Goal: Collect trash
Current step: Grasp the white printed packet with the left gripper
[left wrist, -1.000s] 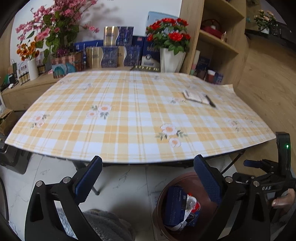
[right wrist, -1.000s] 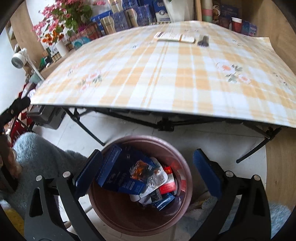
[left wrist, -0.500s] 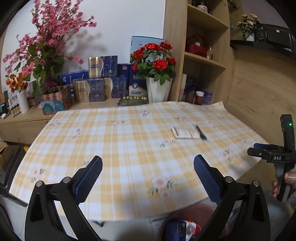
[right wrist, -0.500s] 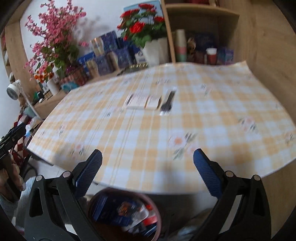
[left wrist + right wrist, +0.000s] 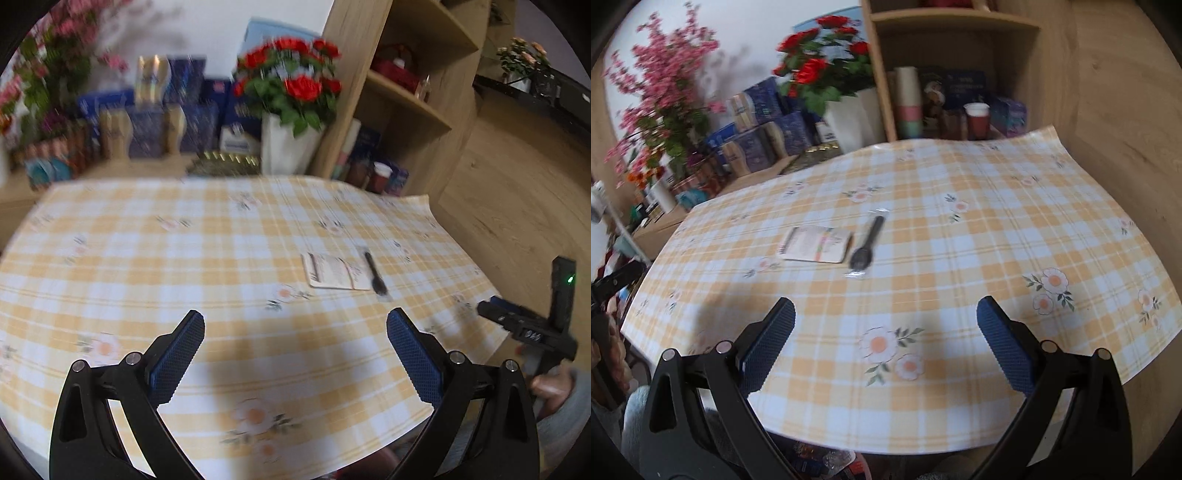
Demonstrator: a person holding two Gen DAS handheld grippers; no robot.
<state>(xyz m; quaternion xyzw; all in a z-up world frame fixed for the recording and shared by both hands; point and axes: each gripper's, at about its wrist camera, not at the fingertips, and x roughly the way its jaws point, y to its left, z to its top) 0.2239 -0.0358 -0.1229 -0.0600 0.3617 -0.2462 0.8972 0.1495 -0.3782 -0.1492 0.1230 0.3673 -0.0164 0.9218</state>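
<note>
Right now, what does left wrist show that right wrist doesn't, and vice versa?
Left wrist only: the right gripper from the side, over the table's right edge, and a black shelf with a plant. Right wrist only: trash in the bin below the table edge. Both: packet and wrapped spoon on the cloth, roses, own jaws open.

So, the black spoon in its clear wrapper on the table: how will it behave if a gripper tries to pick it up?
The wrapped spoon looks thin and probably light, so it may slide on the smooth-looking tablecloth when nudged. It lies flat, leaving little edge for fingers. The clear wrapper seems glossy, possibly slippery, and a pinch may catch only film.
</note>
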